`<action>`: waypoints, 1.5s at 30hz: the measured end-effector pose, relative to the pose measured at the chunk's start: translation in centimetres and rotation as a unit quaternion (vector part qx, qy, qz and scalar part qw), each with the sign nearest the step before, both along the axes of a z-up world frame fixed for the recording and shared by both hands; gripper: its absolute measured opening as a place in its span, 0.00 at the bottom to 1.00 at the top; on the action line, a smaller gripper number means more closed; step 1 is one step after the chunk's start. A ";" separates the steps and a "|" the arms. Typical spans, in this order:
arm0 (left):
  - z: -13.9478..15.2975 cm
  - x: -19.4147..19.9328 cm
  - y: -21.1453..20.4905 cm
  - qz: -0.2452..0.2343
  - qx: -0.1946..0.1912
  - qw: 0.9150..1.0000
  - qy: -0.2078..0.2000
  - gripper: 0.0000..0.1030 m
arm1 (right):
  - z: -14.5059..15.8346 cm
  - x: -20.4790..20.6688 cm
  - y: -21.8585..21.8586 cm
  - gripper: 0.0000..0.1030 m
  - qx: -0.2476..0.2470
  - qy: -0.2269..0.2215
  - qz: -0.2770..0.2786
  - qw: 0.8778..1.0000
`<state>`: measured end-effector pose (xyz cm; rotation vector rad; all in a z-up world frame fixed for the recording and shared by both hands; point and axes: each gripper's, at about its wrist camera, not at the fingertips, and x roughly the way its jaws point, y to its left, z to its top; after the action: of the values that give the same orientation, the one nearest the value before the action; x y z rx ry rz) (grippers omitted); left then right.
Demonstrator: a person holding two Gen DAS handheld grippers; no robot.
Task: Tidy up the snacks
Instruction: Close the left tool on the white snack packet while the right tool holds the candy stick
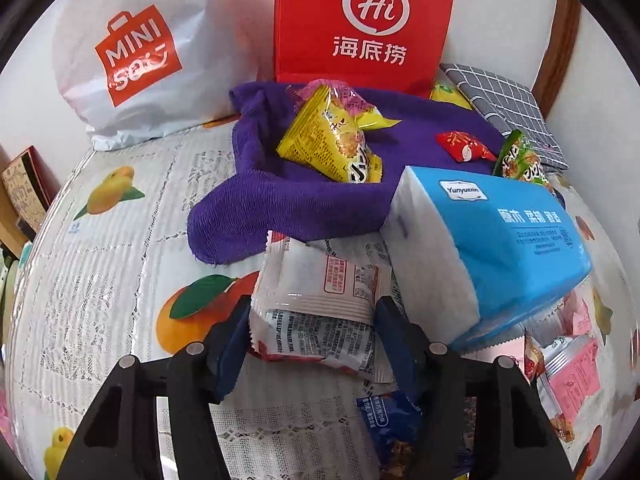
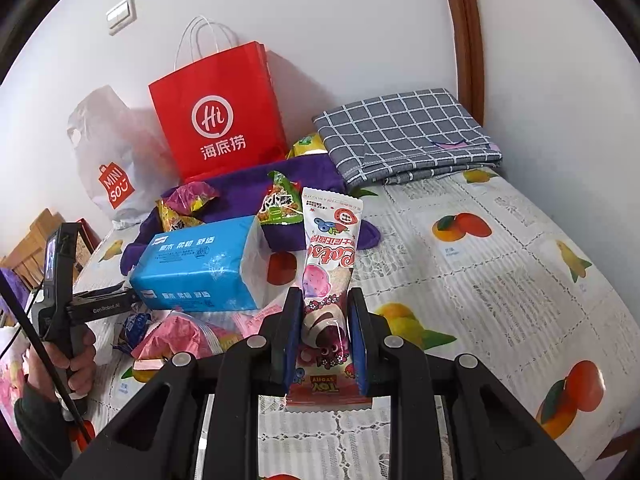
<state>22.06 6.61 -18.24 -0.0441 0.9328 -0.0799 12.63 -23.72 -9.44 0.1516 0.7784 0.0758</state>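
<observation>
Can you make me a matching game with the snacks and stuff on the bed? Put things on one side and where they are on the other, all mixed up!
Things:
1. white snack packet
2. pink Toy Story snack stick
3. yellow snack packet
4. red paper bag

Places:
A. lying on the purple towel
B. standing against the wall
C. between the left gripper's fingers
D. between the right gripper's fingers

Pairs: 1-C, 2-D, 3-A, 4-B
</observation>
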 end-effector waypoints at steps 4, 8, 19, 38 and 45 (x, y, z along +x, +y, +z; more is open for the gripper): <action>0.2 -0.2 0.6 0.006 -0.017 1.000 -0.006 0.49 | 0.3 0.3 1.0 0.22 -0.009 -0.002 0.010 1.000; 0.5 -0.6 1.1 0.009 -0.033 0.999 -0.006 0.47 | 0.4 0.7 1.8 0.22 -0.008 -0.001 0.017 1.000; 2.8 -1.5 3.1 0.019 -0.078 0.997 -0.018 0.27 | 1.8 1.8 3.6 0.22 -0.024 -0.007 0.037 0.999; -0.3 0.7 -0.7 -0.005 0.016 1.000 0.014 0.69 | 1.1 4.4 3.6 0.22 -0.007 0.002 0.053 0.999; 0.1 0.1 -1.1 -0.024 0.023 0.999 0.005 0.46 | 1.8 6.1 3.4 0.22 -0.018 -0.002 0.064 0.998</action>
<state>22.13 5.47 -18.18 0.0193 0.9458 -0.1025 18.72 -20.33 -7.69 0.0671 0.7850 0.1825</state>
